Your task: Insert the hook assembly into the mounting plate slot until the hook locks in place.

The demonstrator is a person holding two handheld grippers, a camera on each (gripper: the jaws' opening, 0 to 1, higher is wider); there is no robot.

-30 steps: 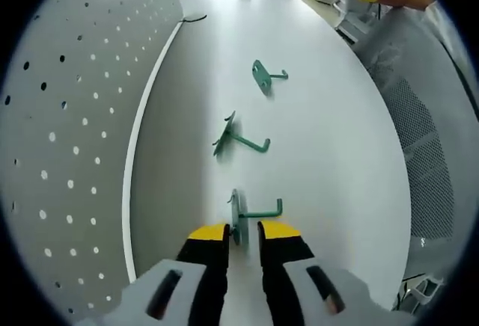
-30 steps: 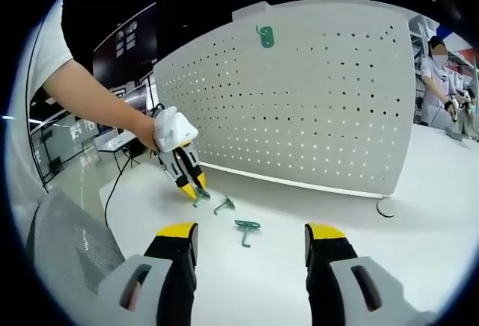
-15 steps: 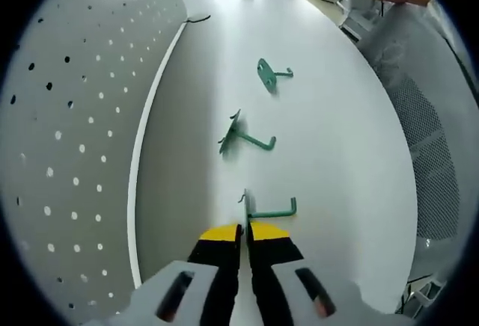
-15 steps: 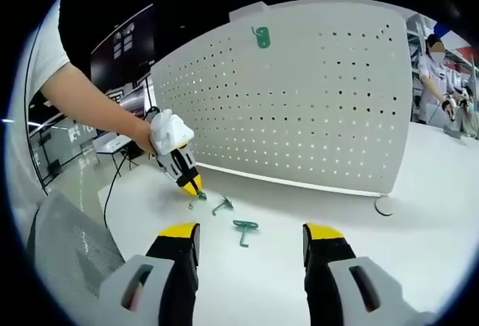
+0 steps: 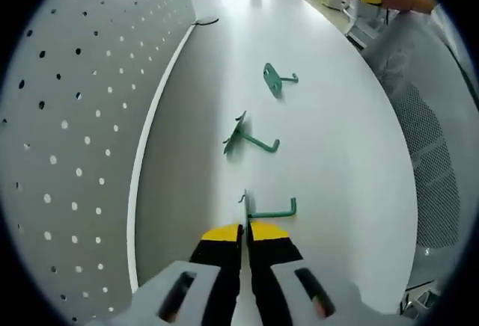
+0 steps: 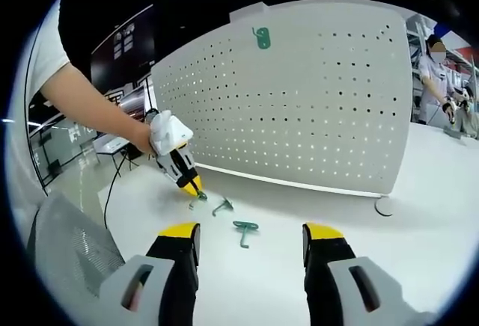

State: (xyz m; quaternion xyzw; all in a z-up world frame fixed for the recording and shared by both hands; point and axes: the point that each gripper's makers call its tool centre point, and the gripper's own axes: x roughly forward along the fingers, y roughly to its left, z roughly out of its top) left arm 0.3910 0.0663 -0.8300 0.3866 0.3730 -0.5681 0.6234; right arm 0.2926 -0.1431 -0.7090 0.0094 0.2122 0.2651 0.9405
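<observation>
Three green hooks lie on the white table. In the left gripper view my left gripper [image 5: 244, 230] is shut on the plate of the nearest green hook [image 5: 268, 210], whose arm sticks out to the right. The middle hook [image 5: 247, 138] and the far hook [image 5: 275, 79] lie beyond it. The white pegboard [image 5: 67, 131] stands along the left. In the right gripper view my right gripper [image 6: 249, 238] is open and holds nothing. Ahead of it lie the hooks [image 6: 245, 227], and the left gripper [image 6: 185, 179] touches down on the leftmost one. A fourth green hook [image 6: 262, 37] hangs high on the pegboard [image 6: 314, 102].
A black cable [image 5: 203, 21] lies at the pegboard's far end. Grey mesh chair backs [image 5: 430, 161] stand along the table's right edge. A person [image 6: 434, 79] works at another table behind. A person's arm [image 6: 90, 102] holds the left gripper.
One second ago the left gripper stood open around the nearest hook's plate; it has since shut on it. The right gripper has stayed open and nearly still.
</observation>
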